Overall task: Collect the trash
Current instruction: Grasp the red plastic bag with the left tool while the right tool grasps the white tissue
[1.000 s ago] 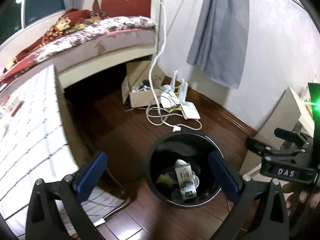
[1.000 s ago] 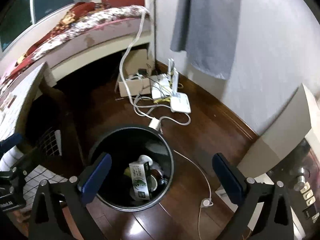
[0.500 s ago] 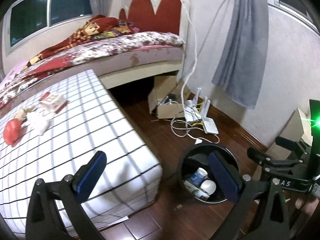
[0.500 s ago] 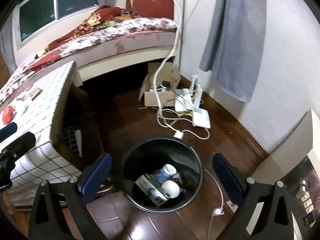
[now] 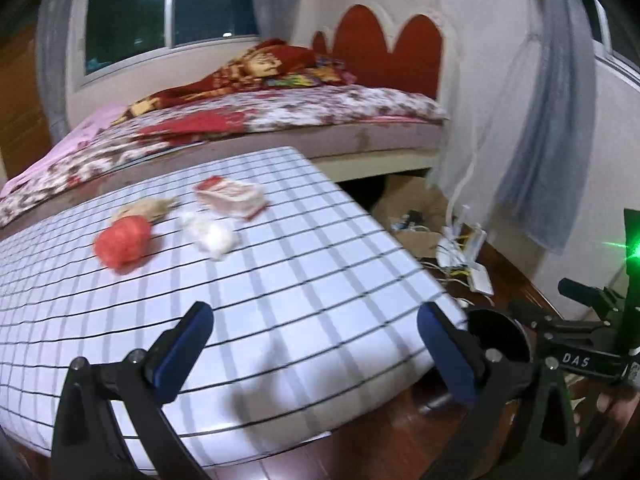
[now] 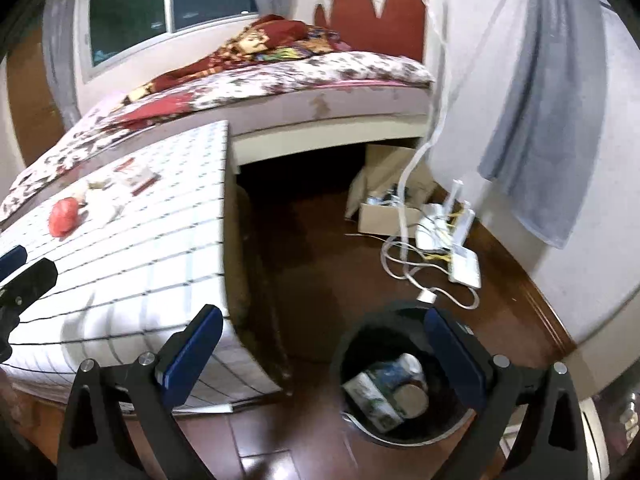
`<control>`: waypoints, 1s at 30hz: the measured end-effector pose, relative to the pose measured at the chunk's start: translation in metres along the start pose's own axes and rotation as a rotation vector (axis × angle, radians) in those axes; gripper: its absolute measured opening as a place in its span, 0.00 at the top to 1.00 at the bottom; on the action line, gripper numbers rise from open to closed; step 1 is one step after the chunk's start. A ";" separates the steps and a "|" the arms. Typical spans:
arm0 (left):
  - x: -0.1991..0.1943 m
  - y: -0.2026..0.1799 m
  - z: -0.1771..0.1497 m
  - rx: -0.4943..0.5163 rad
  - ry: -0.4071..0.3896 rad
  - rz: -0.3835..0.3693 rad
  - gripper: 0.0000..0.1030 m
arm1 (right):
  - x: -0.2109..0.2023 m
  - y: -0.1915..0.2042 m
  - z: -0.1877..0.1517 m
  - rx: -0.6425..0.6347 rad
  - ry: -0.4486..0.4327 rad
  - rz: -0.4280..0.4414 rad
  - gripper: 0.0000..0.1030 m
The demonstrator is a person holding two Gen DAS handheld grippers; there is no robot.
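In the left wrist view, the left gripper (image 5: 316,340) is wide apart and empty over the checked table (image 5: 280,280), where a red crumpled bag (image 5: 122,242), white tissue (image 5: 210,232) and a red-and-white packet (image 5: 232,196) lie. In the right wrist view, the right gripper (image 6: 324,350) is wide apart and empty above the black trash bin (image 6: 400,438), which holds a carton (image 6: 370,400) and cups (image 6: 412,396).

A worktop (image 5: 304,280) covered in white cloth with a black grid carries four things at its far left: a crumpled red wad (image 5: 122,243), a white tissue clump (image 5: 210,234) to its right, a beige wrapper (image 5: 144,209) behind them, and a flat red-and-white packet (image 5: 230,197) farthest right. On the dark wooden floor (image 6: 316,236), to the right of the worktop, stands a round black bin (image 6: 400,376), near.
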State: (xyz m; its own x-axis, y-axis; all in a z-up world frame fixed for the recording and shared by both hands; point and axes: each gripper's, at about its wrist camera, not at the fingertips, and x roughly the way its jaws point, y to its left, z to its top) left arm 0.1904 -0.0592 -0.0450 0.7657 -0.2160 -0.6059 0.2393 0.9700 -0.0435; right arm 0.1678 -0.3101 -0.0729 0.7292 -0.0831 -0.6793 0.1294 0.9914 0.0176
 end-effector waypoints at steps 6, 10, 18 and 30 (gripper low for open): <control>-0.002 0.058 -0.005 -0.076 -0.009 0.082 0.01 | 0.008 0.055 0.007 -0.066 -0.020 0.082 0.01; -0.005 0.091 -0.009 -0.125 -0.010 0.122 0.01 | 0.015 0.088 0.011 -0.113 -0.033 0.126 0.01; -0.006 0.139 -0.019 -0.183 -0.003 0.189 0.01 | 0.026 0.145 0.016 -0.197 -0.046 0.204 0.01; -0.007 0.196 -0.027 -0.233 0.019 0.252 0.01 | 0.021 0.221 0.034 -0.324 -0.120 0.302 0.01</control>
State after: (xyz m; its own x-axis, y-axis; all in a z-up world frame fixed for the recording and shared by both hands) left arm 0.2156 0.1350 -0.0709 0.7715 0.0339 -0.6353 -0.1010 0.9924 -0.0697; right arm 0.2341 -0.0958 -0.0581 0.7768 0.2223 -0.5892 -0.3039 0.9518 -0.0415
